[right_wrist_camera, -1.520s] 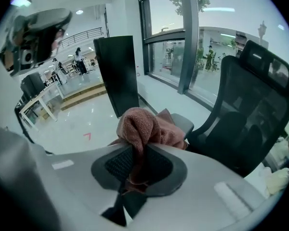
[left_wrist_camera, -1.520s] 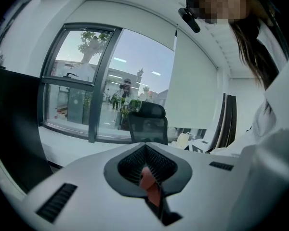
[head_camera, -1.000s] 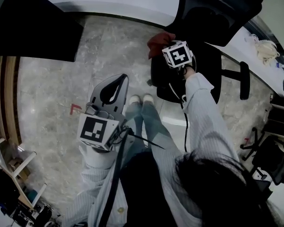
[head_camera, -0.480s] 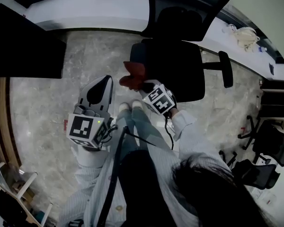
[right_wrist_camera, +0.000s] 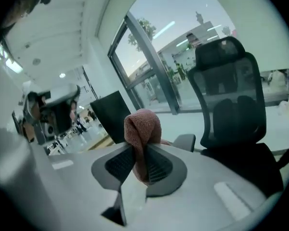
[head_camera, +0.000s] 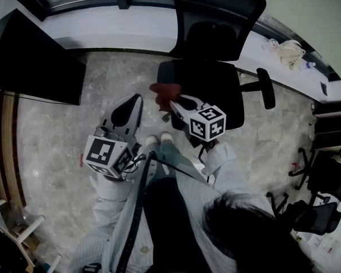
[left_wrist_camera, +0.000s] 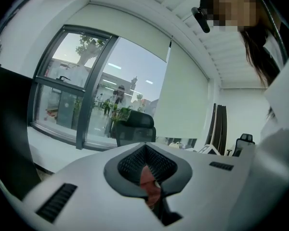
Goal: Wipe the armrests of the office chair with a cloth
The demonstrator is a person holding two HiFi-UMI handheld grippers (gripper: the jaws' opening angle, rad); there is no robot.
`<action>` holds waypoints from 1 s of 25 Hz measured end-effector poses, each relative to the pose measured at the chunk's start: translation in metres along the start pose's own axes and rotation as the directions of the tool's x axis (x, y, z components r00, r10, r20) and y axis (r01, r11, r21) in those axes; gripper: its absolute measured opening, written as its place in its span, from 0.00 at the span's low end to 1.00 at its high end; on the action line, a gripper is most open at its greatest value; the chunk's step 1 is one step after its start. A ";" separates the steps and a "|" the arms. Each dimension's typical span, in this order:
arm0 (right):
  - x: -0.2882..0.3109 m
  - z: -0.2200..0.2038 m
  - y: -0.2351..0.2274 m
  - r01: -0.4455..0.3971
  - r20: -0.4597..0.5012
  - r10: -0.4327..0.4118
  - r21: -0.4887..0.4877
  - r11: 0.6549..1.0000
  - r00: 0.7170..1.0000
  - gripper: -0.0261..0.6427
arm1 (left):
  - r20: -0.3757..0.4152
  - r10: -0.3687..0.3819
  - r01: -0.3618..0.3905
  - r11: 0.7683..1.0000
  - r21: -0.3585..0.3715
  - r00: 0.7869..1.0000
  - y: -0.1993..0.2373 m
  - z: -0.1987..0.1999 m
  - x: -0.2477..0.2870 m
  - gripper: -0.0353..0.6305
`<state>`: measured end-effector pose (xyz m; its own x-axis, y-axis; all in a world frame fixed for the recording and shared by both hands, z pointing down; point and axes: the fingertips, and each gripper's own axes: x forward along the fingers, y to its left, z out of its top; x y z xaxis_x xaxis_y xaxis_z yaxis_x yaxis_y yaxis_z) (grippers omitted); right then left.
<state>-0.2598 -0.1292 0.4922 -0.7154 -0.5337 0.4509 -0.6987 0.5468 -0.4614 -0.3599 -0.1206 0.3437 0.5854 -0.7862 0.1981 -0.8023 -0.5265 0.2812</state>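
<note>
Cloth (right_wrist_camera: 142,126), reddish and bunched, pinched by one fold between the closed-down jaws of the right gripper (head_camera: 173,101), with most of the bundle standing proud above the tips. Held at the near-left edge of the office chair (head_camera: 207,90), just in front of the grey armrest (right_wrist_camera: 185,141) on that side; touching it or just short of it, impossible to tell. Other armrest (head_camera: 267,88) well apart on the far side of the seat, probably yet to be wiped. Left gripper (head_camera: 135,100) low beside the person's legs, jaws pressed together at the tips on nothing, only a sliver of red visible through the gap between the pads, probably the same cloth beyond. Main risks from here: thin hold on a single fold, so a firm drag along the armrest likely to tug the cloth free; bare jaw tips scraping the pad if tilted too steeply; chair apparently unsteadied, so liable to swivel or roll away under sideways pressure, leaving the wipe patchy.
</note>
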 end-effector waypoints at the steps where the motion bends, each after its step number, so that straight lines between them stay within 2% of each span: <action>1: -0.012 0.021 0.012 -0.024 0.067 0.024 0.000 1.000 0.997 0.12 | 0.016 -0.010 0.010 1.000 -0.001 1.000 -0.005 0.006 -0.003 0.06; 5: -0.067 0.092 0.062 -0.086 0.287 0.094 -0.040 0.995 0.953 0.12 | 0.078 -0.066 0.067 0.998 -0.006 0.995 -0.025 0.035 -0.014 0.06; 10: -0.124 0.137 0.104 -0.010 0.414 0.066 -0.136 0.991 0.908 0.13 | 0.095 -0.039 0.030 0.994 0.102 0.995 -0.041 0.063 -0.022 0.06; 13: -0.147 0.143 0.115 0.038 0.445 0.045 -0.175 0.984 0.894 0.13 | 0.104 -0.033 0.017 0.989 0.147 0.994 -0.053 0.067 -0.025 0.06; 16: -0.159 0.147 0.122 0.053 0.459 0.048 -0.206 0.977 0.887 0.12 | 0.095 -0.034 0.020 0.990 0.141 0.995 -0.061 0.066 -0.028 0.06; 25: -0.158 0.149 0.125 0.039 0.446 0.068 -0.226 0.973 0.892 0.12 | 0.114 -0.028 0.011 0.990 0.141 0.993 -0.062 0.067 -0.031 0.06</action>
<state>-0.2342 -0.0720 0.2492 -0.6862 -0.7268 0.0302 -0.7077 0.6575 -0.2587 -0.3360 -0.0848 0.2571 0.5903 -0.8030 0.0819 -0.8040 -0.5759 0.1479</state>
